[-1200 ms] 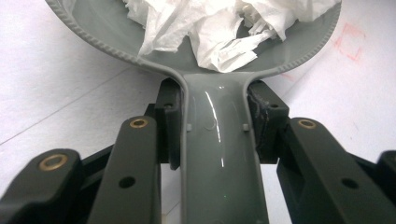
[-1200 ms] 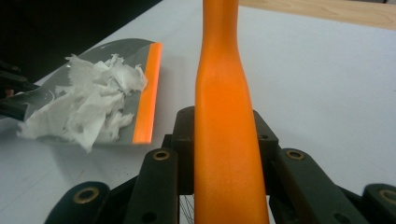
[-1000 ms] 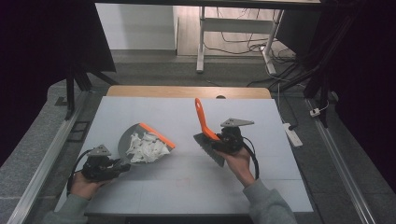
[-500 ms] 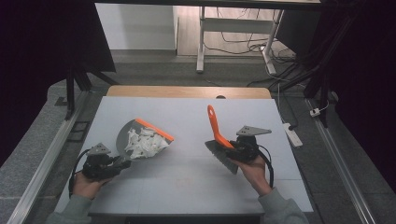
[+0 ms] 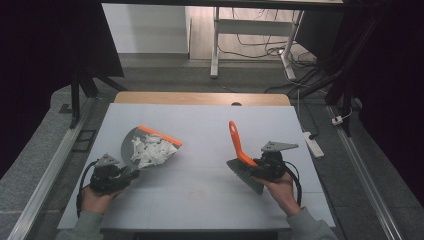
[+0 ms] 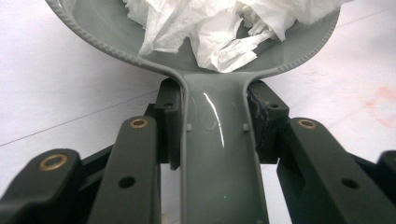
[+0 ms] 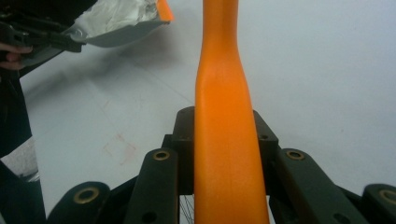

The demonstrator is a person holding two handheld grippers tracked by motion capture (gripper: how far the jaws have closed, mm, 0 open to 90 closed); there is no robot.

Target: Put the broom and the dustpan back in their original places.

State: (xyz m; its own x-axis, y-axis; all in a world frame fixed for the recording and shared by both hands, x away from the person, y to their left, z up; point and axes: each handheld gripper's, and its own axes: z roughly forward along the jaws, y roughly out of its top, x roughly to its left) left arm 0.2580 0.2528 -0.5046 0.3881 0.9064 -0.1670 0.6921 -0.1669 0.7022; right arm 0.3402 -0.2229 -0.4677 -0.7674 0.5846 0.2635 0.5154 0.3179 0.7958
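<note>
While the person's 2 hands rest low on the white table (image 5: 200,130), each one carries a gripper clamped on a cleaning tool. The left gripper (image 5: 131,174) sits at the table's near left, and its jaws are closed on the grey handle of the dustpan (image 5: 131,145). In the left gripper view the 2 black pads press against both sides of that handle (image 6: 219,154), just below where it widens into the pan. The pan lies ahead of the gripper, toward the far side of the table, with its orange lip (image 5: 159,136) on the far edge. A heap of crumpled white paper (image 5: 150,151) lies inside the pan, and in the left gripper view the scraps (image 6: 219,32) reach almost down to the handle's root.

The right gripper (image 5: 254,170) is at the table's near right, well apart from the dustpan. Its jaws are closed on the brush (image 5: 239,150), gripping the orange handle; in the right gripper view the handle (image 7: 224,140) runs straight up between the 2 pads, touching both. In the high view the handle slants up and away from the person, while the grey bristle head (image 5: 245,175) points down toward the table beside the gripper. A faint reddish mark (image 5: 200,192) shows on the table between the 2 hands.
</note>
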